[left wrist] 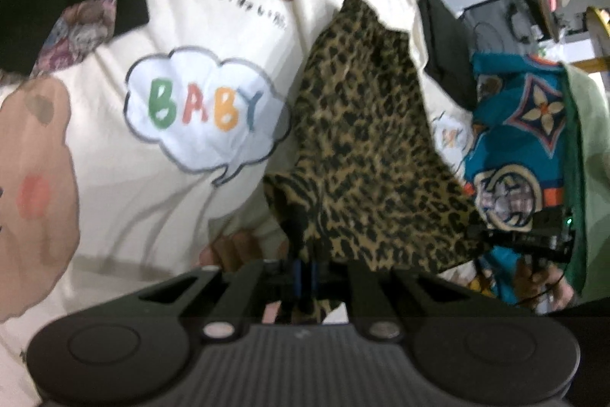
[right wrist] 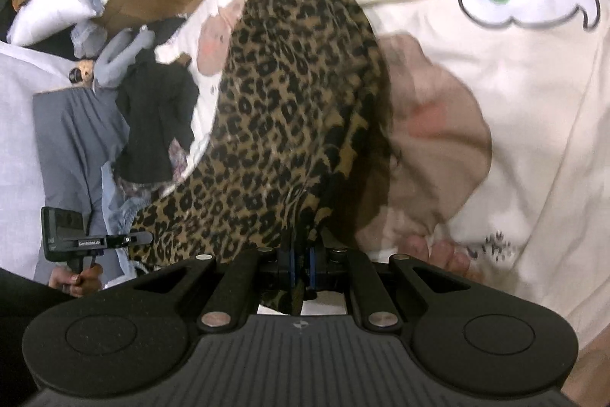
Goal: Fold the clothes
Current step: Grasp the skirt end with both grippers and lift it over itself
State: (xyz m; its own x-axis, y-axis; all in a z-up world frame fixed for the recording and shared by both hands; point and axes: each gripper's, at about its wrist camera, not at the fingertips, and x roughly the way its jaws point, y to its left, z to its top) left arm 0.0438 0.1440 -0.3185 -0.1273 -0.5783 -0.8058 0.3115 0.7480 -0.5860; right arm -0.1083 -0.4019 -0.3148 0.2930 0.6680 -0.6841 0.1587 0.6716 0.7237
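Leopard-print garment [left wrist: 366, 147] is hanging between my two tools over the cream cartoon bedsheet [left wrist: 160, 201], well in from its edges. I am pinching one corner in the left gripper [left wrist: 305, 277], its blue pads nearly together on cloth, and another in the right gripper [right wrist: 301, 254], likewise clamped. I am judging it thin, light and limp, best held by corners or hem. Blur is hiding its shape, so I cannot tell what garment it is.
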